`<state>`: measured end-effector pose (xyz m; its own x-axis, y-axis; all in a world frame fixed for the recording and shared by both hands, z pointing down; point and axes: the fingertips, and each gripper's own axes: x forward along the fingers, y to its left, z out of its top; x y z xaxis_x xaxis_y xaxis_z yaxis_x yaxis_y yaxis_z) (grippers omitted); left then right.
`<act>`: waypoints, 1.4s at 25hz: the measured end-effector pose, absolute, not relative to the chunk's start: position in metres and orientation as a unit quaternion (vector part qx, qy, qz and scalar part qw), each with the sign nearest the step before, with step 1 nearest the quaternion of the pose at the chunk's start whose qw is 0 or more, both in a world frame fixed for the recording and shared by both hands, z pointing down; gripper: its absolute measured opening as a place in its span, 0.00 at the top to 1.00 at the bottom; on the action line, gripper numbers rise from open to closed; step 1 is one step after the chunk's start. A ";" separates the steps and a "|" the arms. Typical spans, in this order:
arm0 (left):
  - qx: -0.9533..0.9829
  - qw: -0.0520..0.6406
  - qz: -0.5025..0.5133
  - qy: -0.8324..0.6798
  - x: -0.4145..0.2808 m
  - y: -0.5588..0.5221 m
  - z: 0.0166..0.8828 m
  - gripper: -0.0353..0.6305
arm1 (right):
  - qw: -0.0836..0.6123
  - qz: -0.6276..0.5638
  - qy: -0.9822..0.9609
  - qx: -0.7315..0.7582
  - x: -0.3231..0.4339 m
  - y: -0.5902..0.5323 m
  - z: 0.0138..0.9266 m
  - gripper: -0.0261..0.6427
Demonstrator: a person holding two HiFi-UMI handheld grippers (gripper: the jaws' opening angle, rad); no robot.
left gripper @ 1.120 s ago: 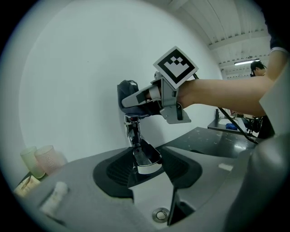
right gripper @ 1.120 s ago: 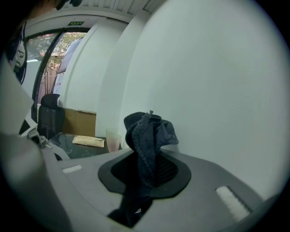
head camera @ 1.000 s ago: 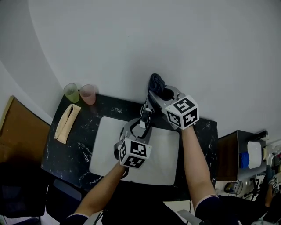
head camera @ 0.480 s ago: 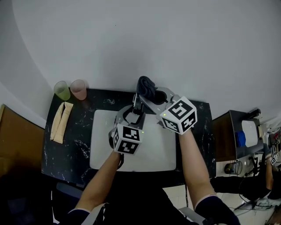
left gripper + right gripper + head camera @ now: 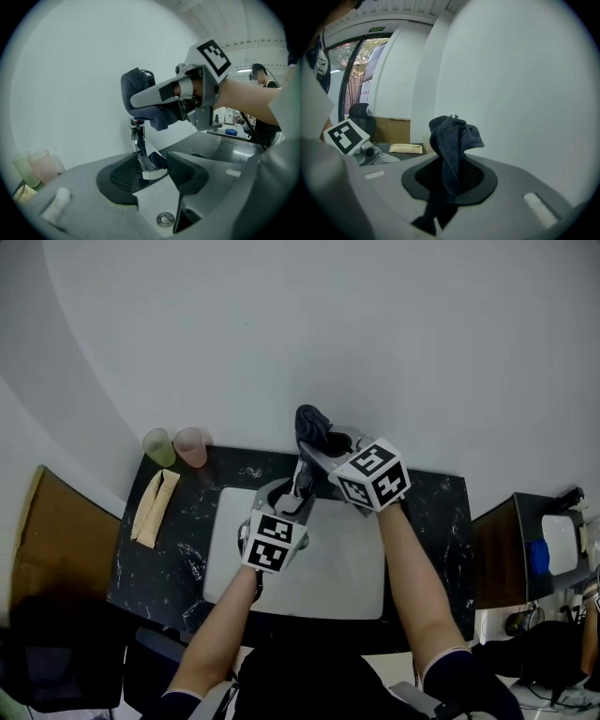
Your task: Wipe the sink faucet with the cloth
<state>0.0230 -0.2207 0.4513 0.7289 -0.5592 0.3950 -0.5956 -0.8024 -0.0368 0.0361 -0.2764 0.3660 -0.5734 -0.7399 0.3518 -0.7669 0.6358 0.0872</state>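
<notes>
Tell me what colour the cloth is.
The cloth is dark blue, best seen in the right gripper view.

The faucet [image 5: 139, 140] is chrome, with an upright column and a short flat spout that reaches out over the white sink [image 5: 347, 573]. It stands at the sink's back rim. The spout's end fills the gap between the left gripper's [image 5: 152, 174] fingers. The cloth [image 5: 452, 140] is dark blue and bunched into a crumpled wad. It is pinched in the right gripper's [image 5: 449, 183] fingers and stands up out of them. It hangs right at the top of the faucet's column; whether it touches the cap cannot be told.
</notes>
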 end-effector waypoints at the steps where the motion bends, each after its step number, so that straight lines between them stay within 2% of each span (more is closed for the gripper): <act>1: 0.929 0.048 0.195 -0.312 0.023 -0.221 0.451 0.65 | 0.179 0.039 -0.886 0.426 0.039 -0.283 0.366 0.84; 12: 0.930 0.047 0.193 -0.310 0.021 -0.219 0.452 0.65 | 0.107 0.030 -0.864 0.491 0.088 -0.315 0.366 0.84; 17: 0.934 0.050 0.184 -0.303 0.018 -0.217 0.451 0.65 | 0.088 0.061 -0.841 0.530 0.111 -0.305 0.389 0.84; 25: 0.947 0.047 0.184 -0.259 0.017 -0.214 0.451 0.65 | 0.086 0.114 -0.838 0.526 0.094 -0.280 0.434 0.84; 35: 0.957 0.044 0.186 -0.217 0.021 -0.201 0.452 0.65 | -0.002 0.156 -0.858 0.489 0.064 -0.231 0.439 0.85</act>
